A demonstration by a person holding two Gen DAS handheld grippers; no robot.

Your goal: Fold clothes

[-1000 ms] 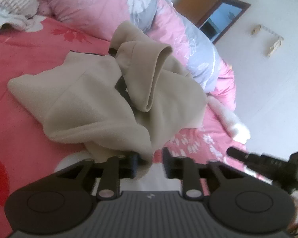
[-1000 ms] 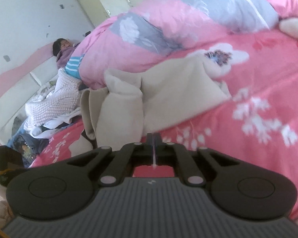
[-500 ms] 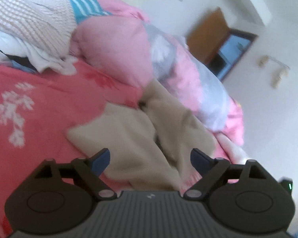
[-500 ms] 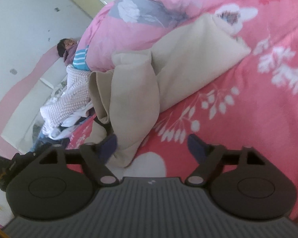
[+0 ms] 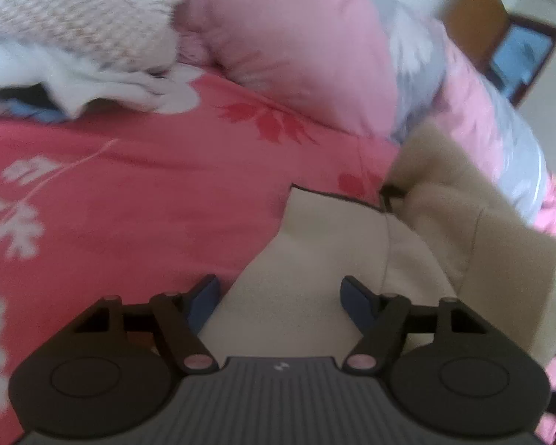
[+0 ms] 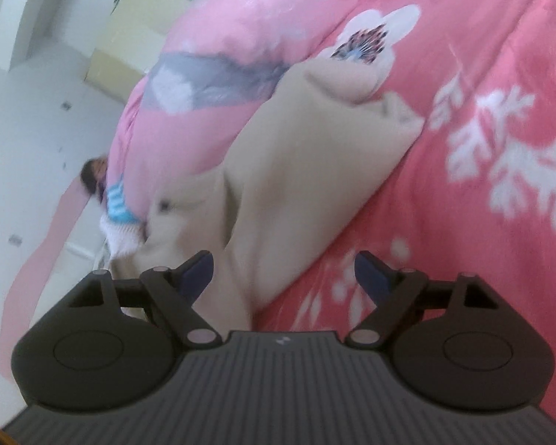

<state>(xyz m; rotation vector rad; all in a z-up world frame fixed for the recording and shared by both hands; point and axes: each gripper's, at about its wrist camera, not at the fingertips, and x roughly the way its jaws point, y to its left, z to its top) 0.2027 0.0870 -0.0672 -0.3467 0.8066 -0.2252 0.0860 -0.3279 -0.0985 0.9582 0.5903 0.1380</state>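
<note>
A beige garment (image 5: 333, 244) lies bunched on the pink flowered bedsheet (image 5: 129, 193). In the left wrist view my left gripper (image 5: 280, 293) hangs over the garment's near left edge. Its jaws stand apart and are closing, and the cloth lies between and below them without the pads pressing on it. In the right wrist view the same beige garment (image 6: 300, 178) stretches away from my right gripper (image 6: 283, 270). That gripper is open over the garment's near end, its left fingertip over the cloth and its right fingertip over the bedsheet (image 6: 500, 222).
A rolled pink and grey duvet (image 5: 315, 55) lies along the far side of the bed. A heap of knitted and white clothes (image 5: 74, 33) sits at the upper left. A person (image 6: 96, 174) lies at the head of the bed. A wooden door (image 5: 478, 26) stands behind.
Both grippers have let go of the beige garment and opened. The left one swung left and then back over the garment's left edge. The right one rolled and sank closer to the garment.
</note>
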